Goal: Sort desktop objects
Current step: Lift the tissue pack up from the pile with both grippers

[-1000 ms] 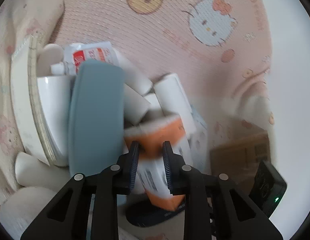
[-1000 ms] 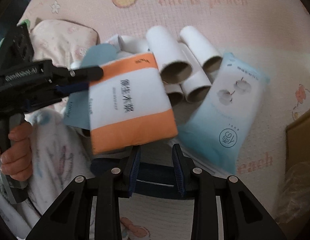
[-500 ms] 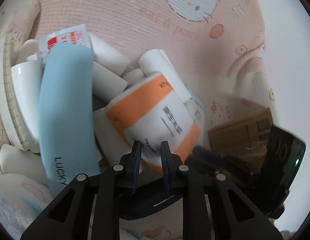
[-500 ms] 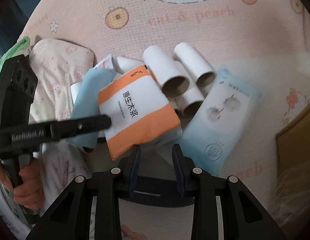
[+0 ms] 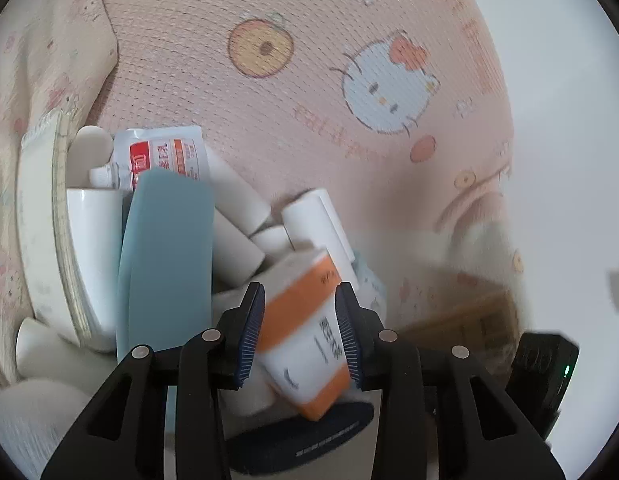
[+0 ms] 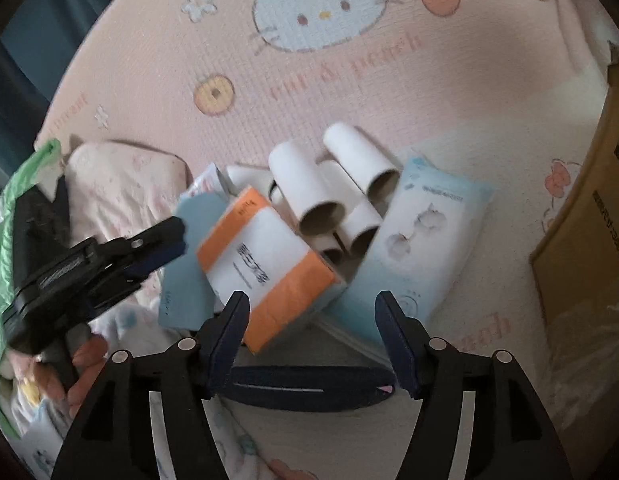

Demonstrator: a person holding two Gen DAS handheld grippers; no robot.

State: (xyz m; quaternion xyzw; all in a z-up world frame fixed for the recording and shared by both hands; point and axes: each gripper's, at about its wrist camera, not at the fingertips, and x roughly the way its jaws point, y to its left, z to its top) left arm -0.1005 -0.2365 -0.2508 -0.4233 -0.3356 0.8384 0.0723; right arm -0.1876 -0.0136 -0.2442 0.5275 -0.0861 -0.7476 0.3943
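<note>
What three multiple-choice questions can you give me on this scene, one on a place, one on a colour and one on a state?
1. In the right wrist view, the light-blue wipes pack lies:
A. left of the cardboard tubes
B. on top of the tubes
C. right of the tubes

2. The bands on the white tissue pack are:
A. green
B. orange
C. purple

3. The tubes are:
A. lying on their sides in a pile
B. standing upright in a row
C. pressed flat

Answers: 1 C, the wipes pack lies along the right edge of the pile. 2 B, both ends of the tissue pack are orange. 3 A, their round open ends face sideways.
</note>
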